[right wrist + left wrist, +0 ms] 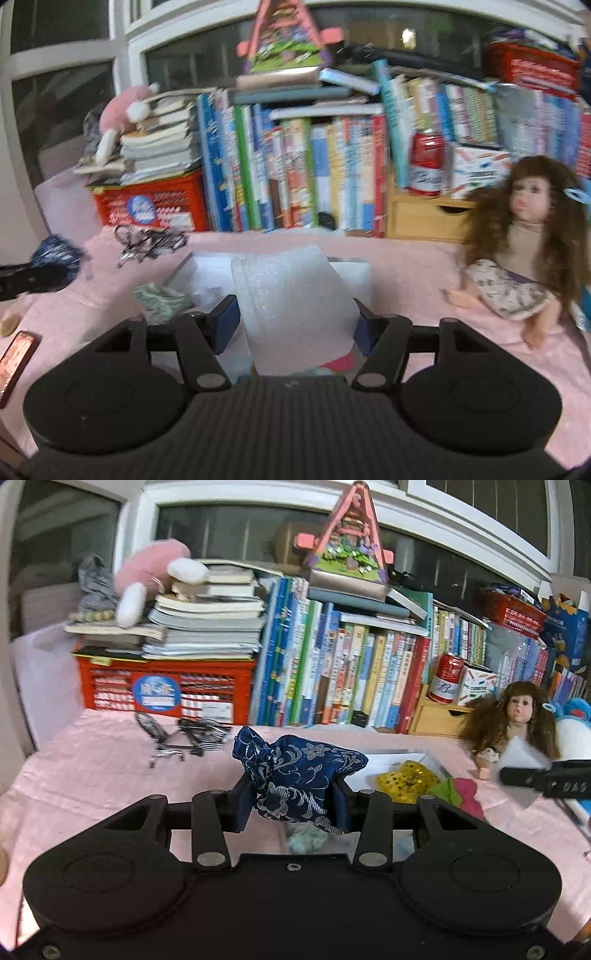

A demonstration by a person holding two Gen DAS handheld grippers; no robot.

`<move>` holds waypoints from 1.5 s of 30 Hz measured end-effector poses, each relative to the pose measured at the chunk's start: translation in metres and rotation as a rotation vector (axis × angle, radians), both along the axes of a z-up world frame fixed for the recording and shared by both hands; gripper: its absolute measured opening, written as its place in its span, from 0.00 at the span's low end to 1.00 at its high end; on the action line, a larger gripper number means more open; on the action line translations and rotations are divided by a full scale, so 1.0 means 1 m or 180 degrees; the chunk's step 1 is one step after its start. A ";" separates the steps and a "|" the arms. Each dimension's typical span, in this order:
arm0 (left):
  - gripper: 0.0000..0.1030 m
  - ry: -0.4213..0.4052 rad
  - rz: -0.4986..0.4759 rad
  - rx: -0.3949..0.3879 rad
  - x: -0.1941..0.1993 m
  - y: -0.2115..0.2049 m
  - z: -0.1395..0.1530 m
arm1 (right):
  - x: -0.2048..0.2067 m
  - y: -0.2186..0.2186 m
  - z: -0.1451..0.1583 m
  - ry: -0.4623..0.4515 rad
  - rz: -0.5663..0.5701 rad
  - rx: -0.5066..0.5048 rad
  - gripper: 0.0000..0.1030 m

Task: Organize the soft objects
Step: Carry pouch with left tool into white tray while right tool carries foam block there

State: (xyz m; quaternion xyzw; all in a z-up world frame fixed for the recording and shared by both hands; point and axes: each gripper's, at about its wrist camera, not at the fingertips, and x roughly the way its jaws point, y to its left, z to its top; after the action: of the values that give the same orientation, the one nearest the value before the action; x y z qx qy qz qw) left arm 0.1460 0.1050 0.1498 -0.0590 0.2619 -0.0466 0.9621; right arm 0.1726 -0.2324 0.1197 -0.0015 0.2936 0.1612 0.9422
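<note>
Both tongs carry soft, light things above the pink tabletop.
Left tongs (293, 803) pinch the limp blue brocade pouch (295, 771) mid-body; right tongs (291, 319) squeeze a springy white foam sheet (291, 295) across its width.

Pouch (299, 771): woven brocade cloth, navy with silvery floral thread, slight sheen. Foam sheet (295, 306): white, soft, grainy sparkle, translucent at edges. Tablecloth (92, 760): pink cloth, matt, faint crinkle. Grippers' bodies: matt black plastic, right one ribbed on top; pads (243, 805) blue, smooth. Crate (166, 690): red plastic lattice, glossy sticker. Can (447, 679): shiny metal. Drawer box (424, 218): plain light wood. Doll (524, 236): glossy plastic face, frizzy hair, printed cloth dress. Plush (147, 576): pink fuzzy fabric
</note>
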 end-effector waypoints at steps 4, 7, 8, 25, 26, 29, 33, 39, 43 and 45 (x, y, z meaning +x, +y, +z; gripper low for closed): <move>0.39 0.0179 -0.0112 -0.0117 0.034 -0.008 0.001 | 0.022 0.014 0.002 0.0258 0.0133 0.0016 0.65; 0.39 0.0318 -0.0181 -0.0155 0.061 -0.015 -0.001 | 0.039 0.021 -0.004 0.0494 0.0166 0.0050 0.65; 0.39 0.0347 -0.0198 -0.0141 0.069 -0.018 -0.003 | 0.044 0.023 -0.007 0.0550 0.0163 0.0024 0.65; 0.39 0.1056 -0.0125 -0.0015 0.179 -0.050 -0.060 | 0.103 0.049 -0.055 0.1241 0.0151 -0.0041 0.65; 0.39 0.1084 -0.0121 0.0004 0.182 -0.051 -0.063 | 0.106 0.051 -0.056 0.1263 0.0156 -0.0069 0.65; 0.40 0.1141 -0.0097 0.0069 0.189 -0.054 -0.071 | 0.112 0.057 -0.062 0.1323 0.0171 -0.0136 0.65; 0.40 0.1199 -0.0094 0.0084 0.195 -0.056 -0.078 | 0.117 0.063 -0.069 0.1363 0.0165 -0.0234 0.65; 0.40 0.1278 -0.0080 0.0094 0.201 -0.056 -0.088 | 0.123 0.069 -0.075 0.1381 0.0069 -0.0355 0.64; 0.40 0.1307 -0.0062 0.0096 0.206 -0.056 -0.093 | 0.125 0.076 -0.078 0.1416 0.0091 -0.0447 0.64; 0.41 0.1325 -0.0059 0.0075 0.208 -0.055 -0.095 | 0.126 0.079 -0.080 0.1425 0.0095 -0.0494 0.64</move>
State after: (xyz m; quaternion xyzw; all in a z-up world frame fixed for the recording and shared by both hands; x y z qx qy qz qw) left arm 0.3541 0.0498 0.0549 -0.0537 0.4562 -0.0392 0.8874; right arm 0.2986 -0.1533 0.0395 -0.0424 0.5066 0.1483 0.8483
